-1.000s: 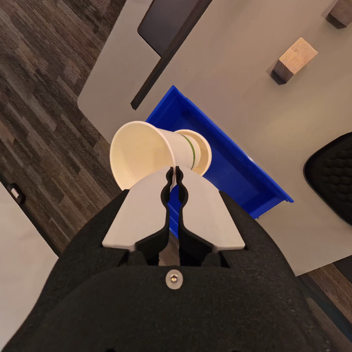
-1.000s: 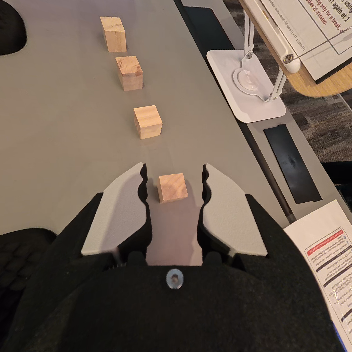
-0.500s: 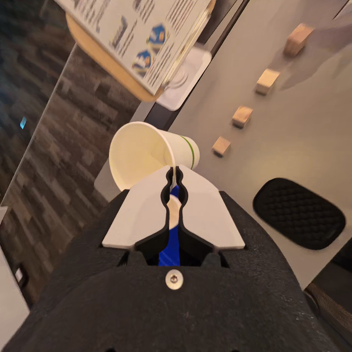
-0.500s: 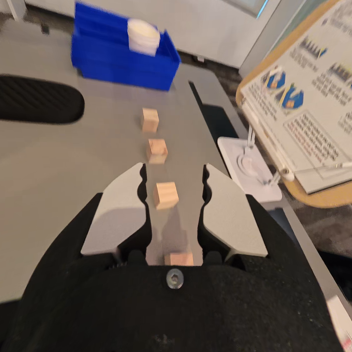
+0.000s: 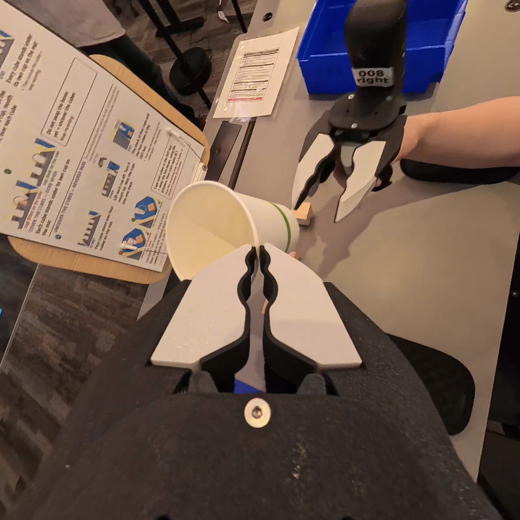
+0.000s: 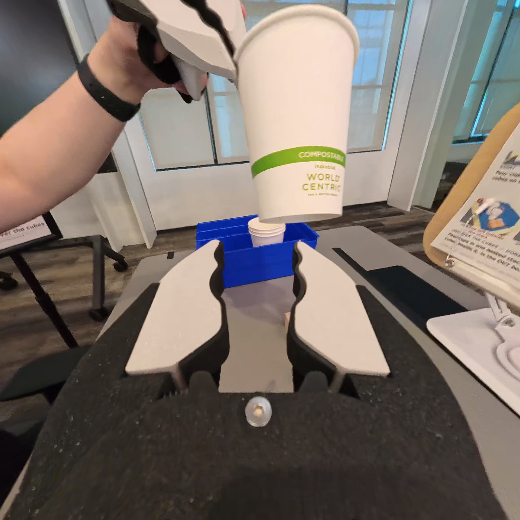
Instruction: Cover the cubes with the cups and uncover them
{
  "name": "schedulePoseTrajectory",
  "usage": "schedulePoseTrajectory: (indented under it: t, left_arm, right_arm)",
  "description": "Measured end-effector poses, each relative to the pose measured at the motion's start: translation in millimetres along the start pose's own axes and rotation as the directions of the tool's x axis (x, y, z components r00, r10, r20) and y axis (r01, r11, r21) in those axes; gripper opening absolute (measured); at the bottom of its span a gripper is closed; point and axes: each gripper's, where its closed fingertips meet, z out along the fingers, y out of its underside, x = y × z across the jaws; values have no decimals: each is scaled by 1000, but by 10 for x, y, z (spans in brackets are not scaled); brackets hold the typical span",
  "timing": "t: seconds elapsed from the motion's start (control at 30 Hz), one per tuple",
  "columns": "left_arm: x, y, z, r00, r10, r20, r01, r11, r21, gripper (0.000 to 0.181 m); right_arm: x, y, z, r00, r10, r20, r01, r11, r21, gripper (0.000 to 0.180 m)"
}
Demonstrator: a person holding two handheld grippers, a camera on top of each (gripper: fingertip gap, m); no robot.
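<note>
Above the grey table (image 5: 394,281), left gripper (image 5: 257,247) pinched tight on the rim of a white paper cup (image 5: 225,225) with a green band, jaws nearly touching with only the cup wall between them. Cup is held in the air; in the right wrist view the same cup (image 6: 295,112) hangs mouth-up, base just above a stack of nested white cups (image 6: 266,235) standing in a blue bin (image 6: 253,267) at the table's far end. Right gripper (image 6: 257,267) wide open, nothing between its fingers, low over the table; from the left wrist view it (image 5: 323,202) points down at a wooden cube (image 5: 304,212), one fingertip just beside the cube, cannot tell if touching. Another cube edge (image 6: 287,323) peeks out beside the right gripper's right finger. Second blue bin (image 5: 374,50) sits behind the right gripper. Instruction board (image 5: 84,168) on a wooden stand stands off the table edge, laminated sheet (image 5: 256,76) lies flat near the bin. Black pad (image 5: 444,394) on the table near the left gripper.
</note>
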Motion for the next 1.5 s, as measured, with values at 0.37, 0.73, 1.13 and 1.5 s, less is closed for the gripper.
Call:
schedulePoseTrajectory:
  t: [0.37,0.73,1.13,1.5]
  left_arm:
    - [92,-91,243,999,25,-38,-25,1000,4,2]
    - [107,-103,259,996,87,27,-88,996,26,3]
    - [263,-65,295,1000,8,-30,-3,988,153,2]
    - [341,-75,322,998,-26,-63,38,980,196,12]
  right_arm:
    - [143,3,13,978,205,30,-208,972,114,31]
    - [186,-228,-214,953,255,167,-291,922,255,4]
    - [107,-484,-455,992,27,127,-70,935,348,3]
    - [62,-490,-530,981,23,193,-80,952,296,2]
